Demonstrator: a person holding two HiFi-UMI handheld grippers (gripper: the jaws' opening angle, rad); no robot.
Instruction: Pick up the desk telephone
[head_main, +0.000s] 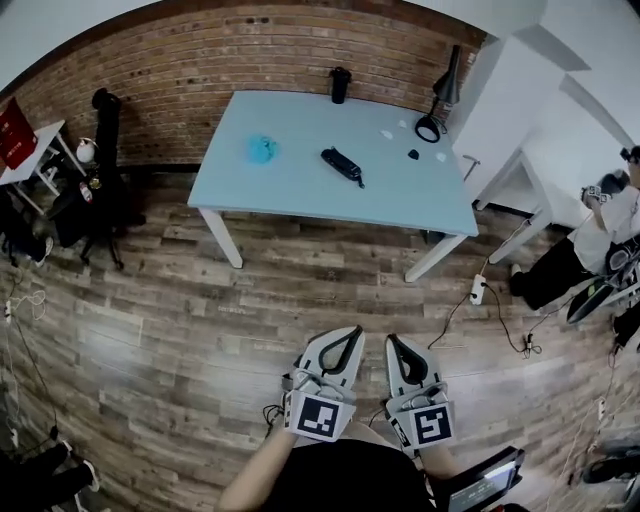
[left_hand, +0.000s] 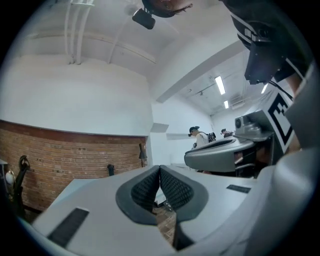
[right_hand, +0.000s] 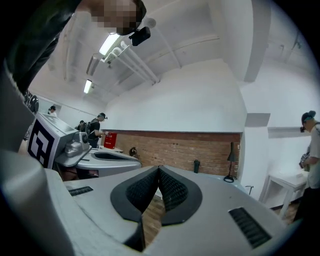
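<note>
The desk telephone (head_main: 342, 165), a black handset-shaped unit, lies near the middle of the light blue table (head_main: 300, 195), far ahead of me across the wooden floor. Both grippers hang side by side at the bottom of the head view, well short of the table and pointing towards it. My left gripper (head_main: 350, 336) has its black pads pressed together with nothing between them (left_hand: 160, 171). The right gripper (head_main: 397, 345) is likewise shut and empty (right_hand: 158, 170). Each shows at the edge of the other's view.
On the table are a blue crumpled object (head_main: 262, 150), a black bottle (head_main: 340, 84), a black desk lamp (head_main: 442, 98) and small bits. A white desk (head_main: 545, 185) and a person (head_main: 600, 235) are at right. A power strip (head_main: 478, 290) with cables lies on the floor.
</note>
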